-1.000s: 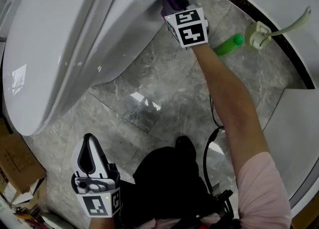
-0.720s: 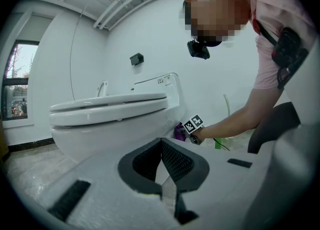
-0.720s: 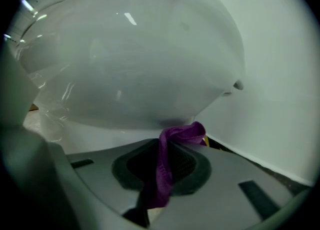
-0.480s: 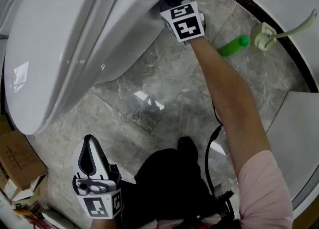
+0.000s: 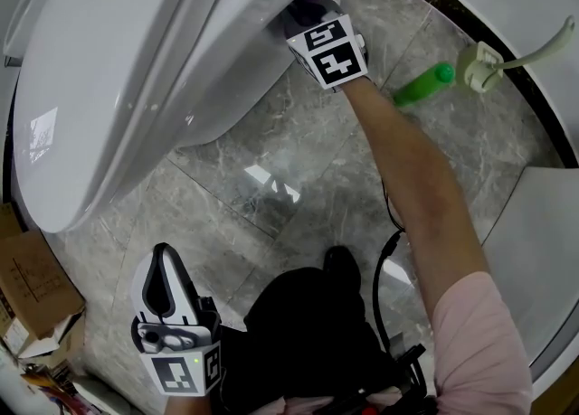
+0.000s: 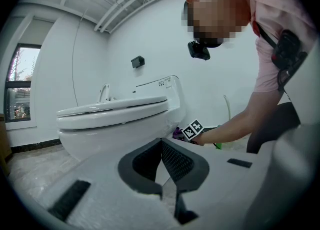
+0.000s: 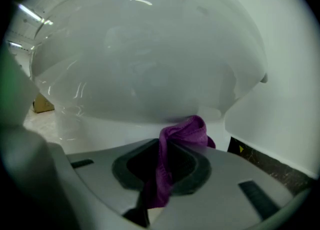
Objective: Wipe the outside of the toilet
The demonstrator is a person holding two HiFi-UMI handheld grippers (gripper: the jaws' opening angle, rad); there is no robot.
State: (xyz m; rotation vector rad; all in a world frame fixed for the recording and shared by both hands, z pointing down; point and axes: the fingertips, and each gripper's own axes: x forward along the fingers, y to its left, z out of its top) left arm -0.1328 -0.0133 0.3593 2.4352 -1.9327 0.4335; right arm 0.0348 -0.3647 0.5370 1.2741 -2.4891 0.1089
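The right gripper has its jaws clamped shut on a purple cloth, whose bunched end lies against the outer side of the white toilet, low under the rim and toward the rear of the bowl. The left gripper is held down by the person's lap, well apart from the bowl, its jaws brought together with nothing between them. A green bottle lies on the grey marble floor just beside the right forearm, and the toilet's lid is down.
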